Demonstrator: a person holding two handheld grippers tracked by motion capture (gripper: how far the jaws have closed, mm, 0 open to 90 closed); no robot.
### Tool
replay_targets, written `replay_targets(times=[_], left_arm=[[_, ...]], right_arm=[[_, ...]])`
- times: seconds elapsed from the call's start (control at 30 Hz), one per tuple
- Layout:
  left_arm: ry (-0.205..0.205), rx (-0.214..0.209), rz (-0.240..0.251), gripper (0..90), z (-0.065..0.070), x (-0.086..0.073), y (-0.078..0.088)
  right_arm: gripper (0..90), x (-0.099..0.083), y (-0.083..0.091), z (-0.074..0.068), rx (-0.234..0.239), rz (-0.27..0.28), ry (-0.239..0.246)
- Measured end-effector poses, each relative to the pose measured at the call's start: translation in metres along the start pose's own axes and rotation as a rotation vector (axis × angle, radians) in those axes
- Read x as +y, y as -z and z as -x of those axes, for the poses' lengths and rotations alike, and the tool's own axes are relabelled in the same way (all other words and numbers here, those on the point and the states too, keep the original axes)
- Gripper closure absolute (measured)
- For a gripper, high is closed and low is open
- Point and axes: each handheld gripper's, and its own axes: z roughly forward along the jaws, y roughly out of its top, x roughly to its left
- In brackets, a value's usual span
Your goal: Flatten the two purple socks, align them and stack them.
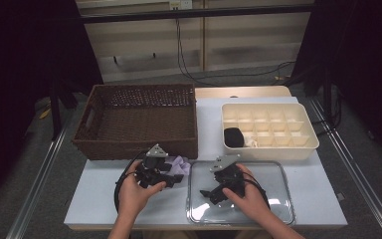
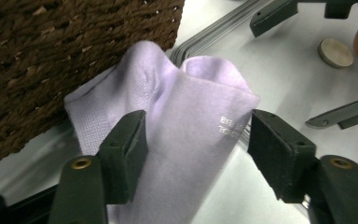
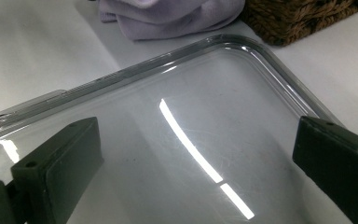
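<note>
I had my left gripper (image 2: 193,156) around the lilac sock (image 2: 177,126), which lay on the table (image 1: 104,199) just beside the basket (image 1: 139,119), at its near right corner. The jaws stood either side of the folded cloth: one pad touched its edge, the other sat just clear, so I judged it a grip closing, not yet a firm pinch. I came at the sock from its free end because the basket wall blocked the far side.

My right gripper (image 3: 191,163) hovered over the clear tray (image 3: 270,65), jaws spread wide with nothing between them. I kept it there, I think, to be ready to take or steady the sock once lifted.

The divided box (image 1: 268,129) stood well apart at the far right, holding a dark roll (image 1: 234,137) in its near left corner.
</note>
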Motion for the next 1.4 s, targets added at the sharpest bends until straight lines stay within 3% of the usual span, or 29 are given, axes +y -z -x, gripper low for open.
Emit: replay_targets(times=[0.17,0.3,0.33,0.43,0.57,0.77,1.1,1.4], left_arm=[[0.005,-0.012,-0.003,46.5,0.004,0.001,0.000],[0.014,-0.023,-0.016,60.5,0.005,0.001,-0.001],[0.010,-0.020,-0.025,60.5,0.005,0.001,-0.001],[0.024,-0.038,-0.040,71.2,0.006,0.000,-0.003],[0.029,-0.066,-0.060,78.2,0.010,-0.002,-0.011],[0.012,-0.080,-0.097,78.7,0.015,-0.004,-0.024],[-0.006,-0.083,-0.097,74.0,0.018,-0.006,-0.027],[-0.007,-0.106,-0.093,50.7,0.022,-0.002,-0.025]], right_arm=[[0.6,0.000,0.000,0.000,0.005,-0.001,0.000],[0.6,0.000,0.000,0.000,0.005,-0.001,0.001],[0.6,0.000,0.000,0.000,0.005,-0.001,0.001],[0.6,0.000,0.000,0.000,0.000,0.000,-0.001],[0.6,0.000,0.000,0.000,0.006,-0.002,-0.002],[0.6,0.000,0.000,0.000,0.008,0.000,-0.005],[1.1,0.000,0.001,0.002,0.005,0.006,-0.007],[1.3,-0.003,0.004,0.004,-0.013,0.000,-0.029]])
